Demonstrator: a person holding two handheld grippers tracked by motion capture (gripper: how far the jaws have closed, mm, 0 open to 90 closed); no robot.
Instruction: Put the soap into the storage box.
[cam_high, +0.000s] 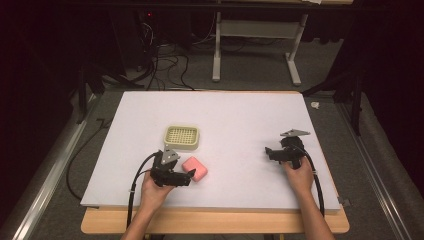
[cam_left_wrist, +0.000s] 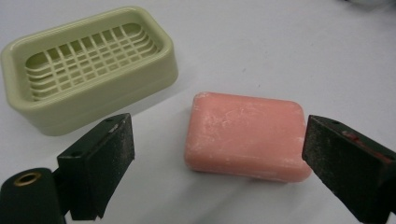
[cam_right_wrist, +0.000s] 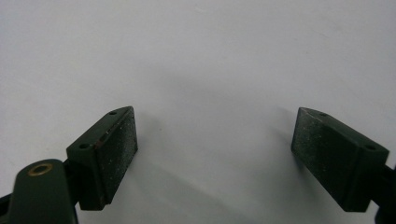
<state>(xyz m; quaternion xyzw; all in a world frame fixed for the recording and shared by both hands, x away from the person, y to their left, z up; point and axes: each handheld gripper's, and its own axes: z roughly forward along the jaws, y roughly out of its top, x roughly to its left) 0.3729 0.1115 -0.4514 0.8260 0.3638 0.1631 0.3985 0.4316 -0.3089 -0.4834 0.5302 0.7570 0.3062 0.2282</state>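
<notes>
On a white tabletop (cam_high: 240, 125), a green soap dish (cam_left_wrist: 88, 65) sits beyond the left gripper (cam_left_wrist: 215, 154) and to its left. Its fingers (cam_left_wrist: 100, 163) are spread wide around a pink soap (cam_left_wrist: 245, 135), one touching its right end. Closing off-centre could skid the soap aside. The right gripper (cam_right_wrist: 215, 154), fingers apart, holds nothing.

I find nothing to read: no letters, numbers, brand marks or signs on the pink soap bar (cam_left_wrist: 245, 137) between the jaws of my left tool (cam_left_wrist: 217, 161), or on the green soap dish (cam_left_wrist: 88, 65) beyond it.
</notes>
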